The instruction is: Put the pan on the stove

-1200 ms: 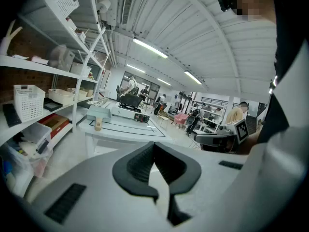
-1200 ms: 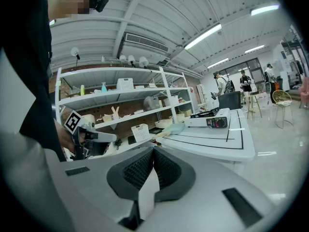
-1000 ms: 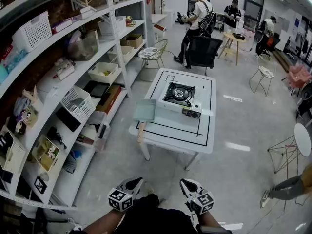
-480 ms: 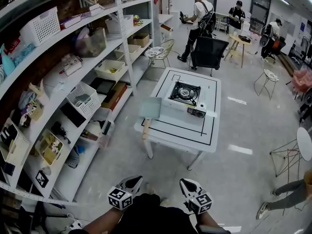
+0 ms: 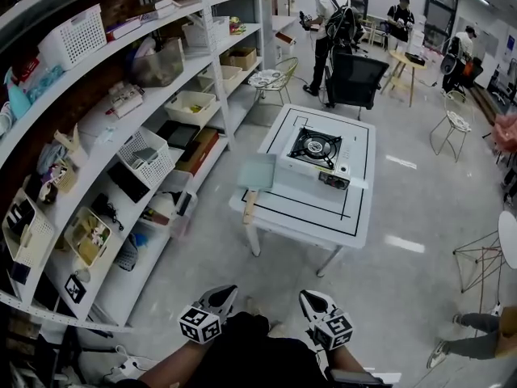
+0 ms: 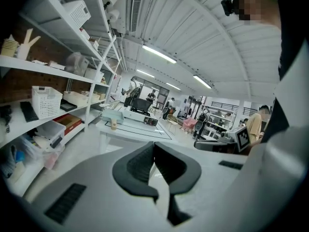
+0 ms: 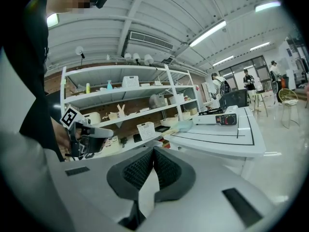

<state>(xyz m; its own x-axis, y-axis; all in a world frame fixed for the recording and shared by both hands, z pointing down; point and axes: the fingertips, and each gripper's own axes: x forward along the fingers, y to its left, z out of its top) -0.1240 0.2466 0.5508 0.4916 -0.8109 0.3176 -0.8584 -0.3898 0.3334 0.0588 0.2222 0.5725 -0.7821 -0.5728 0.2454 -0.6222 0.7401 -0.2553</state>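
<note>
Left gripper (image 5: 222, 295) and right gripper (image 5: 310, 298), both closed and empty, are drawing nearer the table (image 5: 355, 225), where what seems the pan (image 5: 257, 172) is lying just beside the stove (image 5: 317, 150), untouched.

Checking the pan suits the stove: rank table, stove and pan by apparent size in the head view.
table: clearly largest
stove: next
pan: smallest, even counting its handle
All three sit together, so nearness to the camera hardly skews this.

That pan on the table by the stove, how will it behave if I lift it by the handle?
The pan looks rigid and shallow, probably light. Gripped by its handle alone, the square body may droop or twist. Pushed, it would likely slide on the smooth table.
</note>
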